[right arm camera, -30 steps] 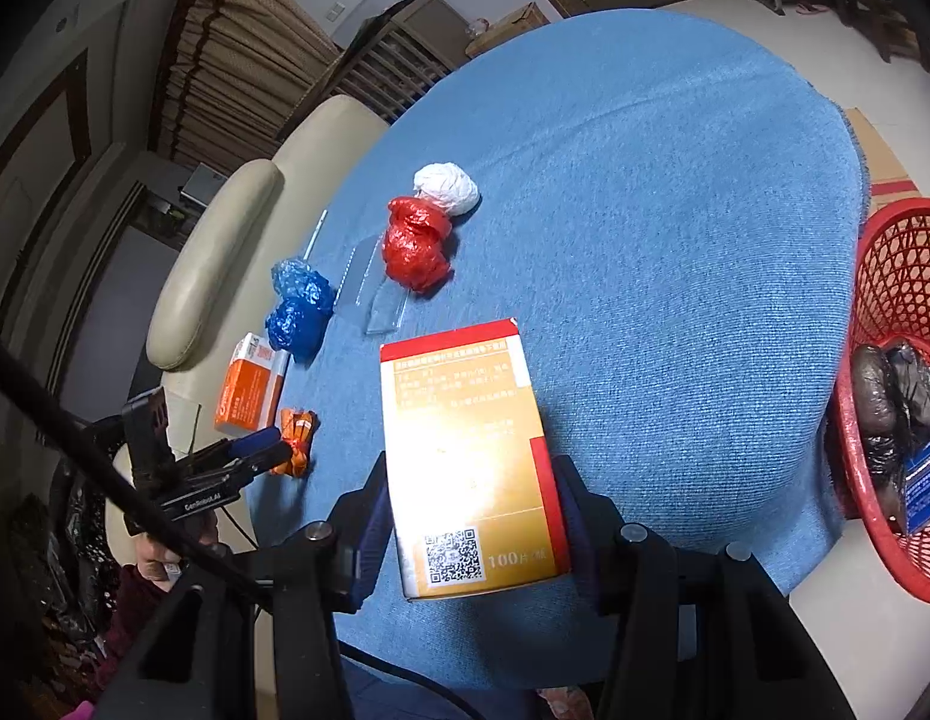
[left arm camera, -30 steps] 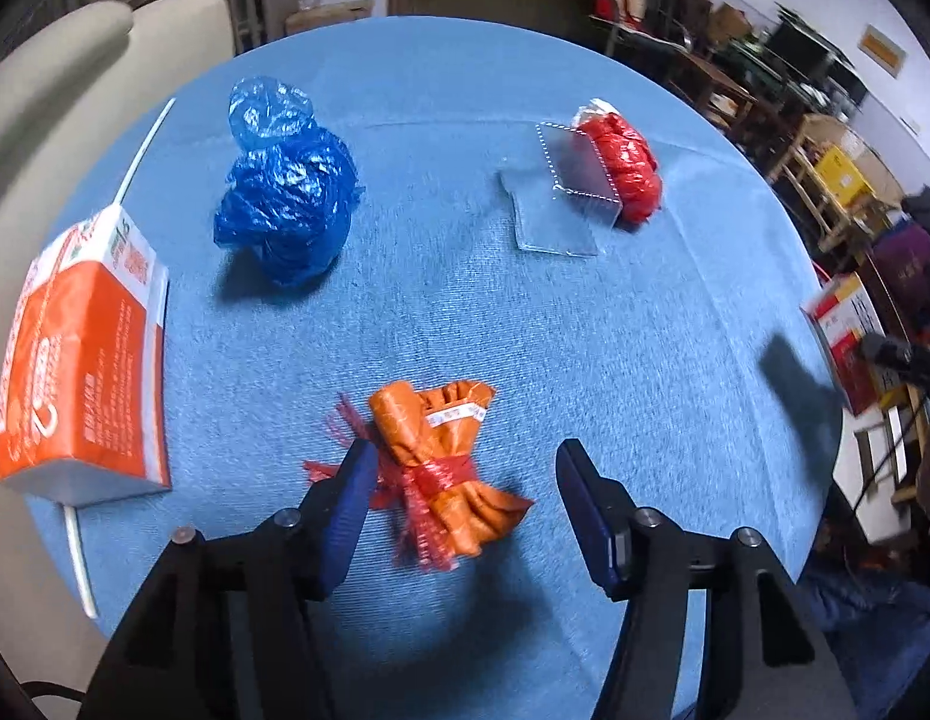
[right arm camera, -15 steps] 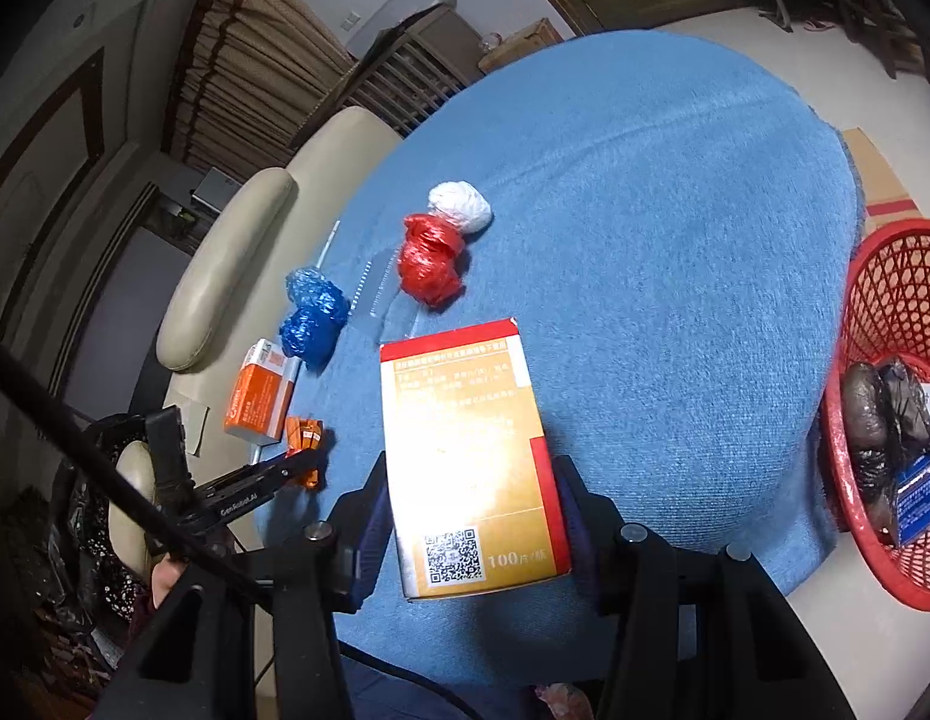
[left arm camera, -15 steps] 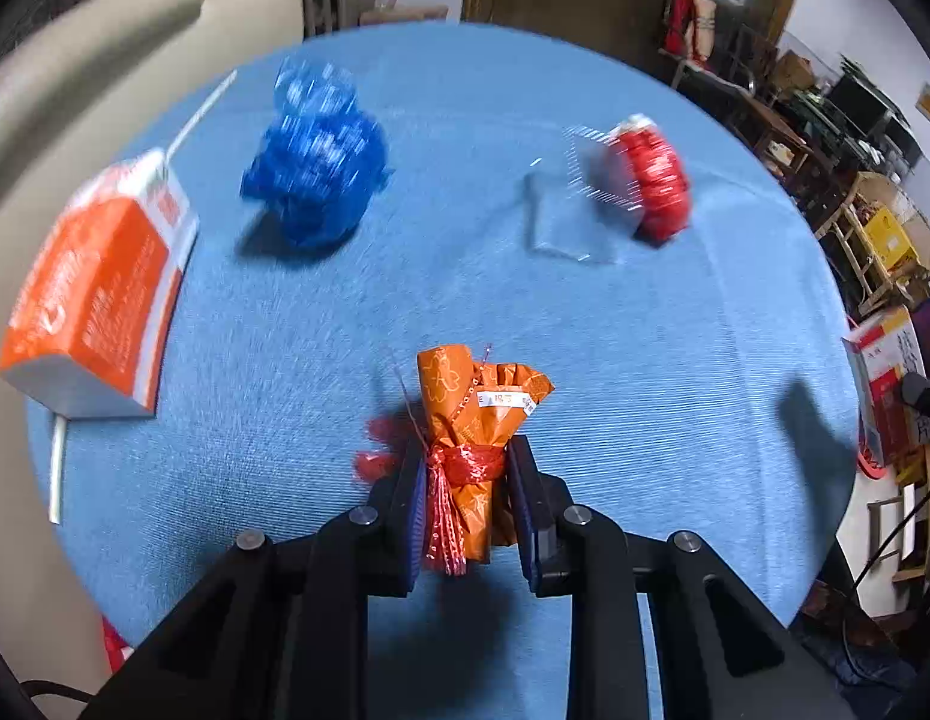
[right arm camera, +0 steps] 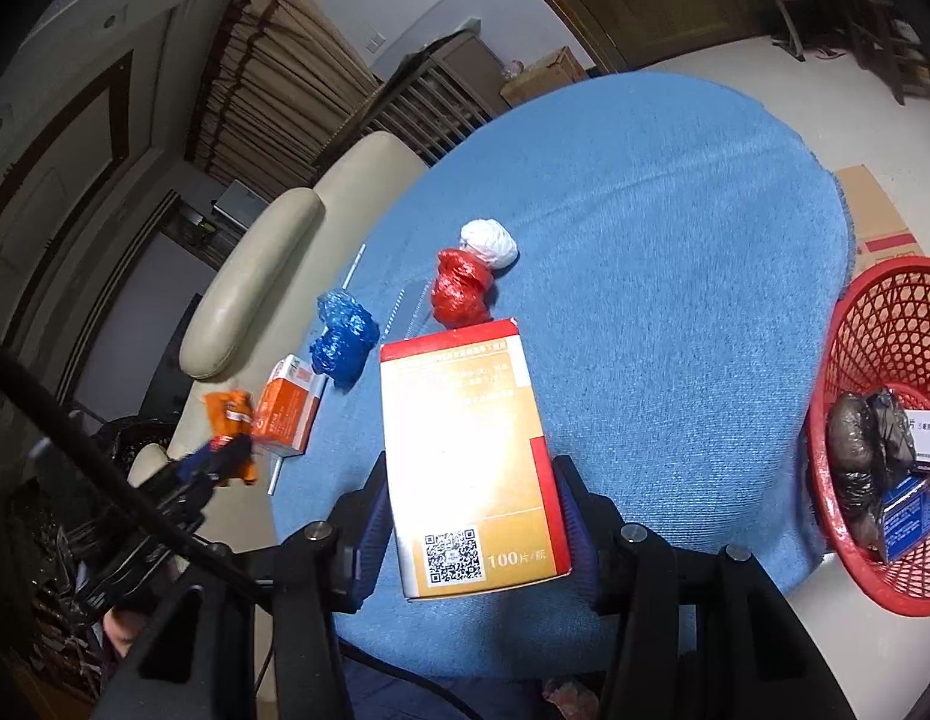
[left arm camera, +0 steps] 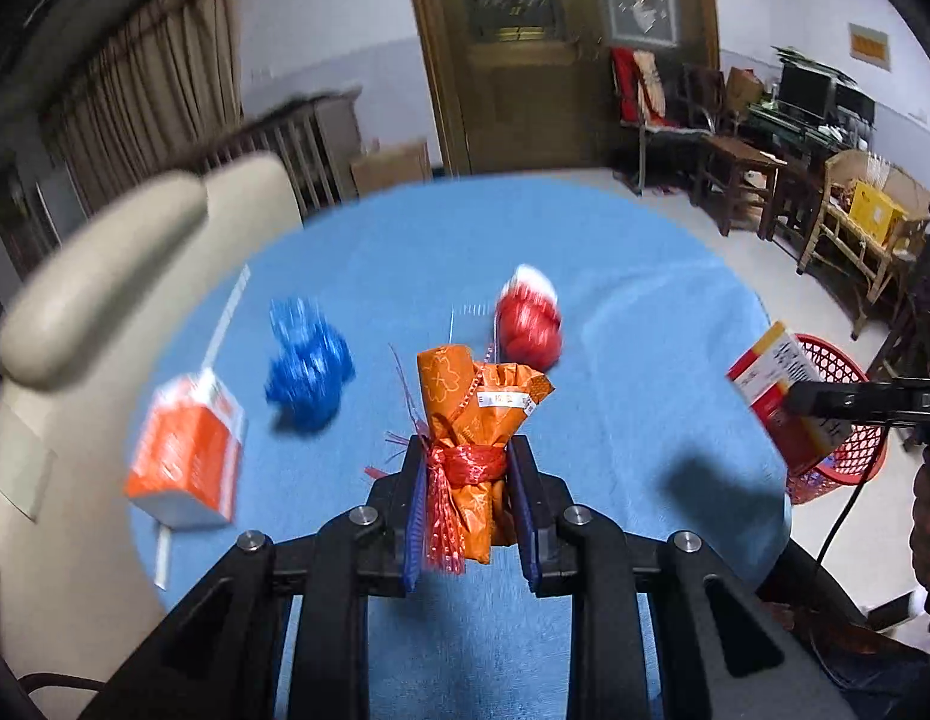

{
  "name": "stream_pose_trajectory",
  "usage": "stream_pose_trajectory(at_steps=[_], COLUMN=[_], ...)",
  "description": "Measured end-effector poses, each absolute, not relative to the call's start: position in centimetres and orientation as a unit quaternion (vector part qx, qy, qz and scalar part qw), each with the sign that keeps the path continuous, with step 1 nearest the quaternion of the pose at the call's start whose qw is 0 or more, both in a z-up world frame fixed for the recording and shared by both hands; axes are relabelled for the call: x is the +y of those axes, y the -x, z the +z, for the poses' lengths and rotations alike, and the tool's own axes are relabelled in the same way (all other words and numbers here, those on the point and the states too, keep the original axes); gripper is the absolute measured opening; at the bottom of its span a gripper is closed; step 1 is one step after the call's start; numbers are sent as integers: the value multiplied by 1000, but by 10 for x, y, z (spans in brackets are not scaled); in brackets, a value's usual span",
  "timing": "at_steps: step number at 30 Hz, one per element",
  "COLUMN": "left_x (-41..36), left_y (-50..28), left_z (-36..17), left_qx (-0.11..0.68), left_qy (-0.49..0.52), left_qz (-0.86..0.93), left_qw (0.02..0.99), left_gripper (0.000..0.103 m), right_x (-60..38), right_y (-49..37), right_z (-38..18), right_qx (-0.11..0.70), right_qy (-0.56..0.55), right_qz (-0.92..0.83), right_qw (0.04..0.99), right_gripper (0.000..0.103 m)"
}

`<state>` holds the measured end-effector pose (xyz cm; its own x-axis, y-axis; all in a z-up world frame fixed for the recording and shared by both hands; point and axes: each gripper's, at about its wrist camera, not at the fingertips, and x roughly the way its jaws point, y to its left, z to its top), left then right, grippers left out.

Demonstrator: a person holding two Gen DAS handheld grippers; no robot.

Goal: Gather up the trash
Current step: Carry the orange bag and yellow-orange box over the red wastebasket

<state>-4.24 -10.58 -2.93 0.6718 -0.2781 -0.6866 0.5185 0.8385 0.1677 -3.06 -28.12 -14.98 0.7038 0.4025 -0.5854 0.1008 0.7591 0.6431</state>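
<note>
My left gripper (left arm camera: 468, 468) is shut on an orange wrapper bundle (left arm camera: 474, 414) tied with red mesh, held up above the blue tablecloth (left arm camera: 633, 396). The same orange bundle (right arm camera: 228, 414) shows at the left of the right wrist view, off the table's near edge. My right gripper (right arm camera: 474, 480) is shut on a yellow and red carton (right arm camera: 468, 456) with a QR code, held over the table. The carton (left arm camera: 783, 390) appears at the right edge of the left wrist view, in front of the red basket (left arm camera: 849, 456). On the cloth lie a blue bag wad (right arm camera: 342, 342), a red bag wad (right arm camera: 462, 294), a white wad (right arm camera: 489, 243) and an orange carton (right arm camera: 285, 414).
The red mesh basket (right arm camera: 873, 324) stands on the floor to the right of the table, with dark bags and a blue box inside. A beige sofa (right arm camera: 255, 282) borders the table's left side. A clear plastic piece (right arm camera: 408, 309) and a straw (right arm camera: 352, 264) lie near the wads.
My left gripper closed on the orange bundle, lifted it off the cloth and tilted up, so the room beyond the table now shows. The right gripper rose slightly, still holding the carton.
</note>
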Motion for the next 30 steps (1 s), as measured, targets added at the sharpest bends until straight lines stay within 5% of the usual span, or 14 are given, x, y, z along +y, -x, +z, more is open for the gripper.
stream_pose_trajectory(at_steps=[13,30], left_x=[-133,-162], left_y=[97,129], left_z=[28,40], left_qx=[234,195], left_qy=[-206,-241], left_qz=[-211,-208], left_qw=[926,928], left_gripper=[27,27], right_x=[-288,-300], right_y=[64,108], right_z=[-117,-85], right_qx=[329,274], right_qy=[-328,-321], right_qz=[103,109], right_qw=[879,900], right_gripper=[53,53])
